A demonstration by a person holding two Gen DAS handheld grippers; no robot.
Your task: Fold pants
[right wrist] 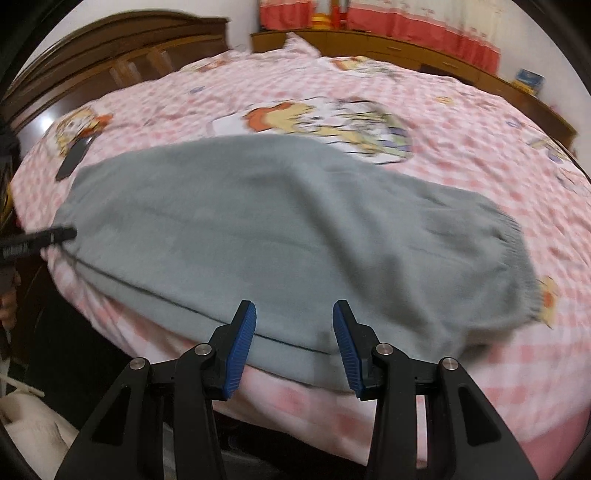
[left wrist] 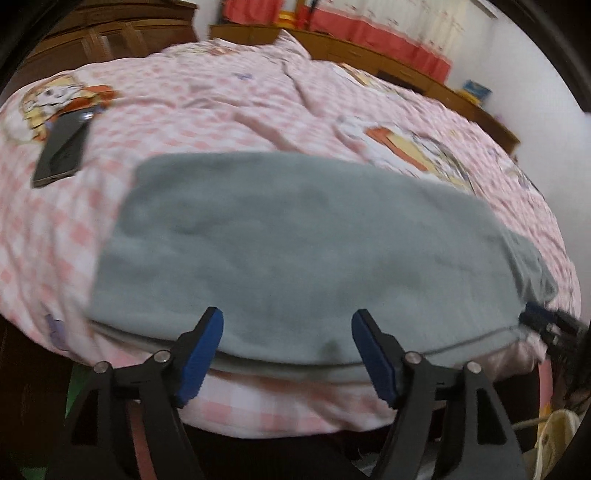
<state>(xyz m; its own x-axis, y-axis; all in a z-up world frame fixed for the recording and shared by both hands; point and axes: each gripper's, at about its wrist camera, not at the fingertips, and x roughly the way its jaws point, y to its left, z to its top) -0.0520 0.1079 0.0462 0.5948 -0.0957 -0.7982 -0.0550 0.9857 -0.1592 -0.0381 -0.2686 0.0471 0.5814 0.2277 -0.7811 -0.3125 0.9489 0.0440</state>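
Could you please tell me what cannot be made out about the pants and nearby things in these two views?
- Grey pants: layer count hidden beneath the top fabric, both views.
- Dark phone-like slab: motion blur; identity uncertain.
- Right gripper: cut off at the left wrist view's edge; grip unclear there.

pink checked bedsheet (left wrist: 229, 96) with cartoon prints, black phone (left wrist: 61, 149) left of frame, wooden headboard (right wrist: 110, 48) upper left, red curtain (right wrist: 406, 26) top

Materials and finish

Pants (right wrist: 280, 229): matt grey fleecy cloth, ribbed cuff. Bedcover (left wrist: 229, 99): creased checked cotton. Phone (left wrist: 61, 149): glossy. Headboard (right wrist: 110, 48): polished wood. Pads (right wrist: 242, 343): ridged blue rubber.
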